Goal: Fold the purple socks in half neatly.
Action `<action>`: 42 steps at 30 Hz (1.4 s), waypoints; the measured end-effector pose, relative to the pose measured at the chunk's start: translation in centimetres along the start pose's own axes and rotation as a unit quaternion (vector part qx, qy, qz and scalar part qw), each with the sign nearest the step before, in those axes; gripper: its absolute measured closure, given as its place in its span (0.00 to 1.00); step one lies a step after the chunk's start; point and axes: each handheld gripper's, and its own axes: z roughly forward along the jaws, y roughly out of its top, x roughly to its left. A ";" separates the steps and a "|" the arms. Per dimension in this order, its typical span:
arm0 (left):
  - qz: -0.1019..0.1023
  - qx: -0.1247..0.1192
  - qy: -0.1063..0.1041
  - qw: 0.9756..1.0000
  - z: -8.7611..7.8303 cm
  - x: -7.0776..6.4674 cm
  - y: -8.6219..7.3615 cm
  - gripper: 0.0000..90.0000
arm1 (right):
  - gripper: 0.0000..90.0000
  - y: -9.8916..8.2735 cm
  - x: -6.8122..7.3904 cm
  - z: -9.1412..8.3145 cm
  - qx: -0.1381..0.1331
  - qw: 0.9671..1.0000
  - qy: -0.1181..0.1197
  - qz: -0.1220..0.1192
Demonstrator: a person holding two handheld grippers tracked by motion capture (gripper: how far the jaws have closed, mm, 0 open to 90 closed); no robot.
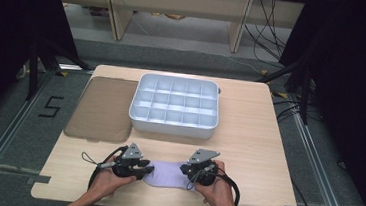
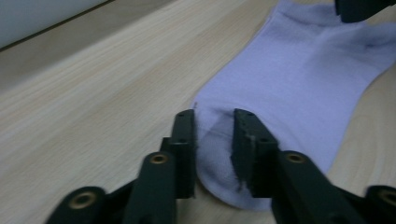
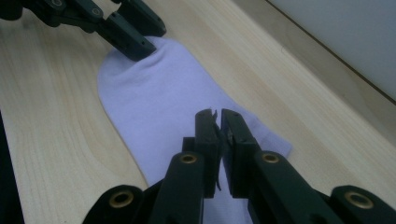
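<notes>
Light wooden table (image 1: 248, 139) on grey floor, dark curtains either side. Pale purple sock (image 1: 167, 174) lies flat at the near edge, in front of the white divided tray (image 1: 174, 106); brown lid (image 1: 101, 108) left of the tray. Left gripper (image 1: 146, 170) pinches the sock's toe, right gripper (image 1: 185, 170) clamps its cuff end.

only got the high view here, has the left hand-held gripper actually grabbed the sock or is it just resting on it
Observer: The left hand-held gripper has a fold of the lilac sock bunched between its jaws, at the toe.
Operator: and the right one
Observer: The right hand-held gripper pinches the sock's other end, with its jaws almost together on the fabric.
Operator: is the sock lifted at all
Observer: No, its middle lies flat on the wooden table.
</notes>
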 end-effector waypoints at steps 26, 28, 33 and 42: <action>-0.001 -0.030 -0.031 0.999 -2.3 0.2 0.6 0.94 | 0.99 0.9 4.8 3.9 0.046 0.995 0.075 -0.049; -0.001 -0.029 -0.035 0.999 -2.7 0.2 0.6 0.94 | 0.99 1.0 5.0 4.1 0.046 0.995 0.076 -0.053; -0.011 -0.032 -0.040 0.999 -3.5 0.3 0.6 0.94 | 0.99 1.6 4.9 3.8 0.030 0.995 0.084 -0.049; -0.015 -0.022 -0.045 0.999 -3.7 0.6 0.8 0.94 | 1.00 2.7 1.0 4.2 0.026 0.998 0.034 -0.037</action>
